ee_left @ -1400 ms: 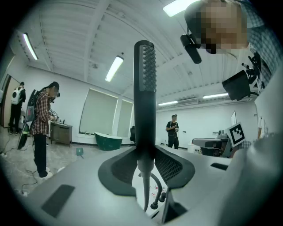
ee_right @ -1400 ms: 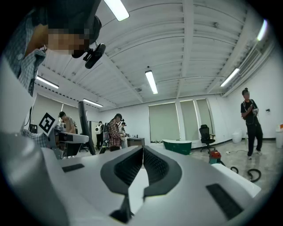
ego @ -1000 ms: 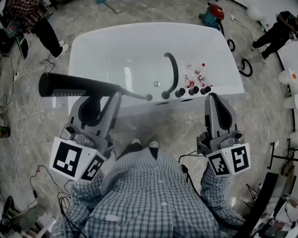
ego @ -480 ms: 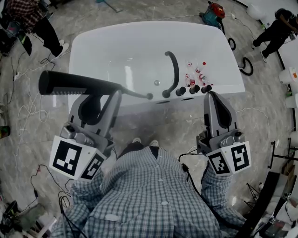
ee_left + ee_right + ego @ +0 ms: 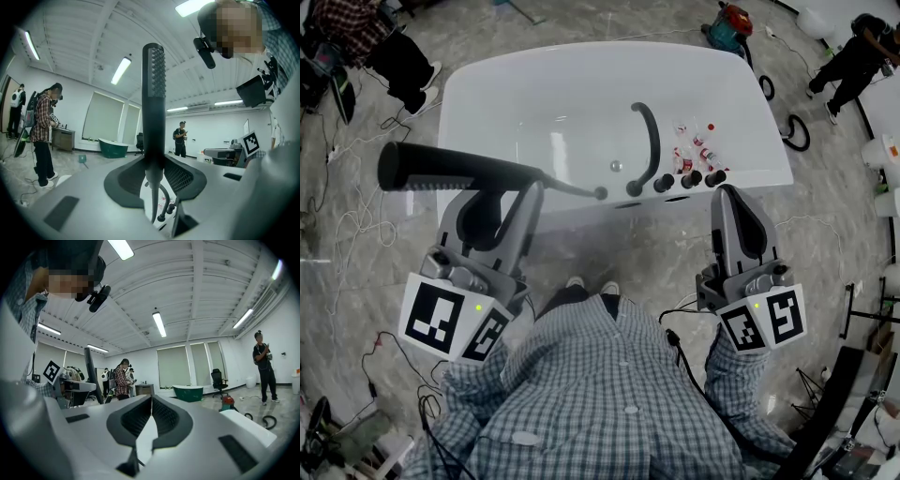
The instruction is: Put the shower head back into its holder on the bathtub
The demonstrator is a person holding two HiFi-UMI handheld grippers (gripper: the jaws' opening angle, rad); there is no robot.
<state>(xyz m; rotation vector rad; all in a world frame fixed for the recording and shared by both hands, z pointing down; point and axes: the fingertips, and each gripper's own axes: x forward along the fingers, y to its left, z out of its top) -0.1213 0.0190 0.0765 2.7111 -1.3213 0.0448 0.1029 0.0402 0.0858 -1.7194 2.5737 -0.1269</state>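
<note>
A person in a checked shirt [image 5: 609, 394] stands at the near side of a white bathtub [image 5: 553, 103], a gripper in each hand. The left gripper [image 5: 517, 192] is clenched on the black shower head [image 5: 455, 172], its jaws pressing the handle from both sides. In the left gripper view the shower head rises upright from between the jaws, its perforated face near the top.

Seen from the head camera, the shower head lies crosswise in the jaws. The thick end juts out to their left and the thin end runs out to their right. That thin end reaches the tub's near rim, just beside the base of the curved black spout [image 5: 652, 141]. Whether it sits in a holder there cannot be told.

Three black knobs [image 5: 689, 181] stand in a row to the right of the spout's base, with small bottles [image 5: 694, 148] just behind them. The right gripper [image 5: 734, 195] is well apart from the left one. Its jaws are pressed together with nothing between them, and the tips point at the rim just below the knobs.

A bystander in plaid [image 5: 356, 33] stands beyond the tub's far left corner, a second bystander [image 5: 858, 56] off to the far right.
</note>
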